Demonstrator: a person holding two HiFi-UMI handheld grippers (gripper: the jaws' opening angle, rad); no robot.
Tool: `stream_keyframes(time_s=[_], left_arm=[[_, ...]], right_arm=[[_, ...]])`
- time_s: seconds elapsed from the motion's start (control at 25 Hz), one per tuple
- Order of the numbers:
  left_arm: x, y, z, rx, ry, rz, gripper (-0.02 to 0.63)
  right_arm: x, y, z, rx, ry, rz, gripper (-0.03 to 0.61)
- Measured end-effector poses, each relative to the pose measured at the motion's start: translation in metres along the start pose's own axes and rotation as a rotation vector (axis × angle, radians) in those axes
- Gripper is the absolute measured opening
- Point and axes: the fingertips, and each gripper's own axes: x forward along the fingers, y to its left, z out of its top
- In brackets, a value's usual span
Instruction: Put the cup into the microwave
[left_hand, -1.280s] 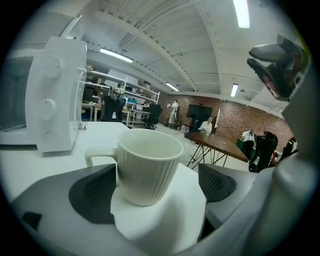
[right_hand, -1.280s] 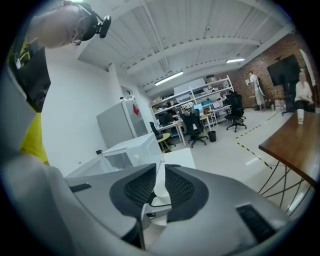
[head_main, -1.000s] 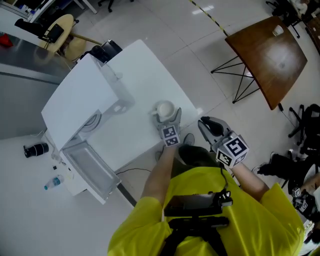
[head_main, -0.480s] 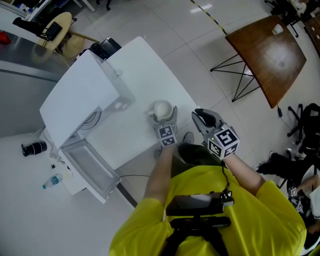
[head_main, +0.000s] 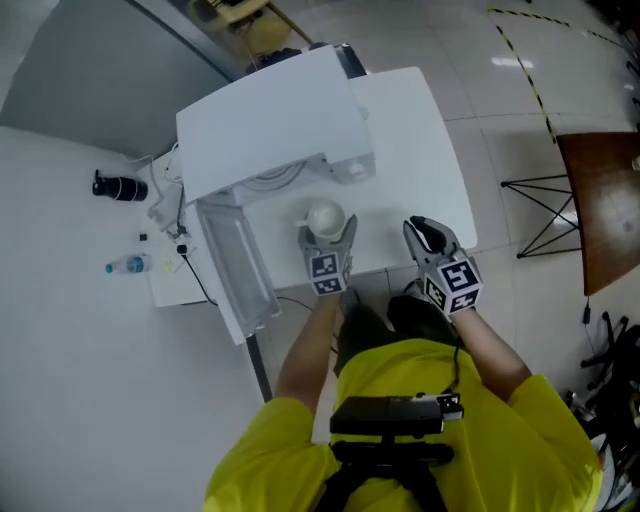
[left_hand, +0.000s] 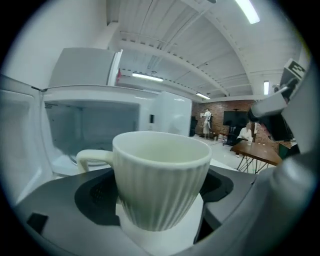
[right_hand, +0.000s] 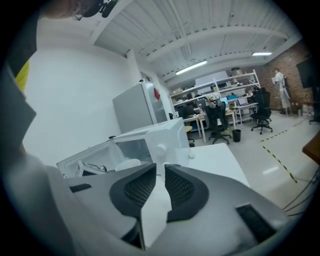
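Observation:
A ribbed white cup (head_main: 325, 215) is upright between the jaws of my left gripper (head_main: 330, 232), which is shut on it. In the left gripper view the cup (left_hand: 160, 185) fills the middle with its handle to the left. Just beyond it is the white microwave (head_main: 270, 130). Its door (head_main: 240, 270) hangs open to the left, and its cavity (left_hand: 90, 125) shows behind the cup. My right gripper (head_main: 425, 232) hovers to the right of the cup over the white table (head_main: 420, 130). Its jaws (right_hand: 161, 175) are shut with nothing between them.
A plastic bottle (head_main: 128, 265) and a black object (head_main: 118, 187) lie on the floor at the left. A brown table (head_main: 610, 200) with thin legs stands at the right. In the right gripper view, desks and office chairs (right_hand: 220, 122) fill the far room.
The view has swung round: the microwave, earlier off to the upper left, now stands straight ahead of both grippers. The cup stays between the left jaws. The right gripper has drawn level beside the left.

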Motion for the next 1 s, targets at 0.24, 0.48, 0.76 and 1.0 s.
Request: stream_keyframes(time_s=[0.24, 0.48, 0.76, 1.0], left_arm=[[0.028, 0.137, 0.038, -0.014, -0.051, 0.165, 0.454], [0.070, 0.201, 0.051, -0.051, -0.054, 0.200, 0.454], [0.106, 0.217, 0.051, -0.077, -0.058, 0.175, 0.454], [0.111, 0.224, 0.054, -0.081, -0.080, 0.179, 0.454]], right_arm=[[0.087, 0.058, -0.023, -0.057, 0.079, 0.096, 0.058], [0.104, 0.089, -0.056, -0.055, 0.147, 0.104, 0.058], [0.098, 0.076, -0.080, -0.050, 0.193, 0.025, 0.006], [0.108, 0.069, -0.067, -0.040, 0.147, -0.011, 0.006]])
